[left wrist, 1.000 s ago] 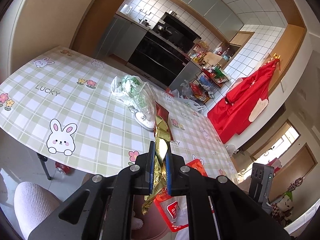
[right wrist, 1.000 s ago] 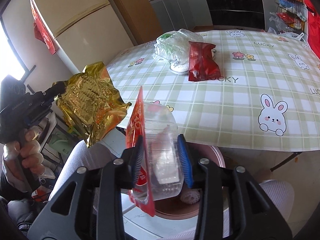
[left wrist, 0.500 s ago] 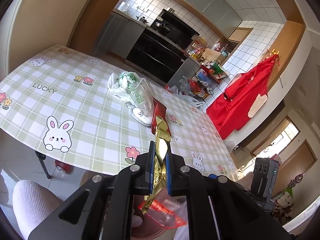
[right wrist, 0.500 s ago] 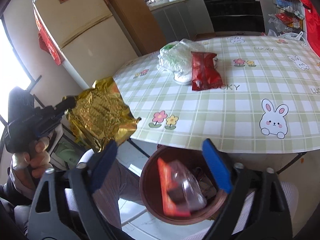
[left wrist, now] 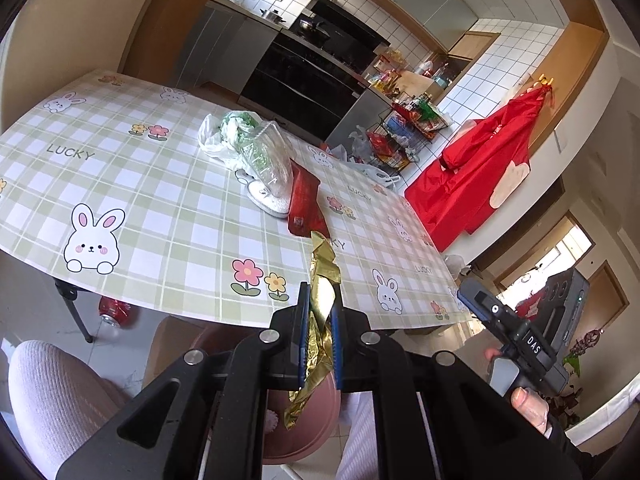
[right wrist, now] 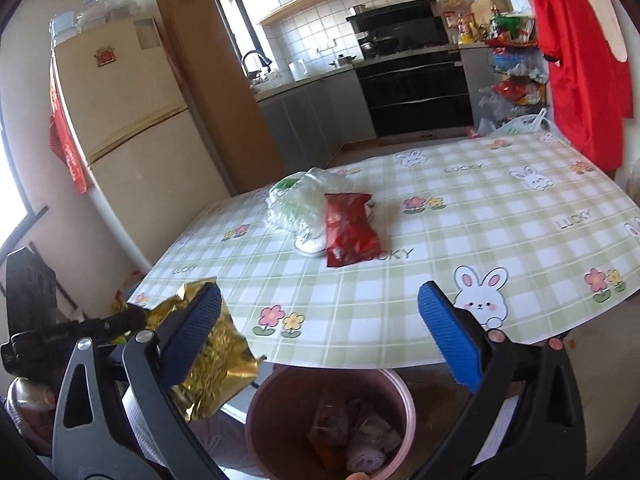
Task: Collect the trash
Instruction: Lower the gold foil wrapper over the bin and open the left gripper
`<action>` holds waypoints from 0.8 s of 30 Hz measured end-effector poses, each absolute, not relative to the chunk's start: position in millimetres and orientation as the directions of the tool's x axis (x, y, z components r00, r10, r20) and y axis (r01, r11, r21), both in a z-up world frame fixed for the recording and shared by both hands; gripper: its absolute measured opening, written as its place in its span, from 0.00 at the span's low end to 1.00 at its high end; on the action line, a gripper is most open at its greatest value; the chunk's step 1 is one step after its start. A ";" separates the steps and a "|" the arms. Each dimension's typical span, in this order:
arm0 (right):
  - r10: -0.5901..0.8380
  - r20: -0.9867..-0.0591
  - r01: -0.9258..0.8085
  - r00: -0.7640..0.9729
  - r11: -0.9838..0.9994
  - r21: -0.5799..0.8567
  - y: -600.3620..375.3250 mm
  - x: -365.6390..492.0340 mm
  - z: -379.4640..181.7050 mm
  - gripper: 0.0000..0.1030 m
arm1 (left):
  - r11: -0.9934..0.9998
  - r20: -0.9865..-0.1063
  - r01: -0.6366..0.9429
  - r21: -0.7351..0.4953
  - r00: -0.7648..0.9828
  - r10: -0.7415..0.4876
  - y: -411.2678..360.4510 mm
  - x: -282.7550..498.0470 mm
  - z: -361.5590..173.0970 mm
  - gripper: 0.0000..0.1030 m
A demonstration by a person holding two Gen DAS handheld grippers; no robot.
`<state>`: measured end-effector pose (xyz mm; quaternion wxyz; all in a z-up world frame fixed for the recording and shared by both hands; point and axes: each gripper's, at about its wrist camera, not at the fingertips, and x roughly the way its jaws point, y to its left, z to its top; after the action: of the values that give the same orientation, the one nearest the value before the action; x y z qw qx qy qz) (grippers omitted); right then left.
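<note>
My left gripper [left wrist: 319, 312] is shut on a crumpled gold foil wrapper [left wrist: 322, 276], held off the table's near edge above a brown trash bin [left wrist: 304, 412]. The right wrist view shows that wrapper [right wrist: 212, 364] left of the bin [right wrist: 332, 384], which holds several pieces of trash. My right gripper [right wrist: 320, 332] is open and empty above the bin. On the table lie a red snack packet [right wrist: 348, 232], a clear plastic bag with green contents [right wrist: 298, 200] and a white lid [right wrist: 310, 245].
The table [right wrist: 480, 220] has a green checked cloth with rabbits. A red can [left wrist: 116, 310] lies on the floor under it. A fridge [right wrist: 132, 128] stands at the left; kitchen counters and a snack rack stand behind.
My right gripper opened and let its red and clear packaging fall into the bin, then lifted and tilted up toward the table. My left gripper kept hold of the gold wrapper.
</note>
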<state>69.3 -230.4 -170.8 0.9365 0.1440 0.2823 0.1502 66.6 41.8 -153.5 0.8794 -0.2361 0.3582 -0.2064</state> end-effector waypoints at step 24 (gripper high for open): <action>0.201 -0.493 -0.060 0.847 0.956 0.288 -241.1 68.2 -173.1 0.94 | 0.826 -0.593 0.202 -0.526 0.609 -0.526 17.8 70.0 -167.2 0.92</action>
<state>68.2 -241.1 -173.1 0.9518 0.1317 0.2684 0.0685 70.0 17.8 -167.2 0.8726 -0.2080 0.3896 -0.2086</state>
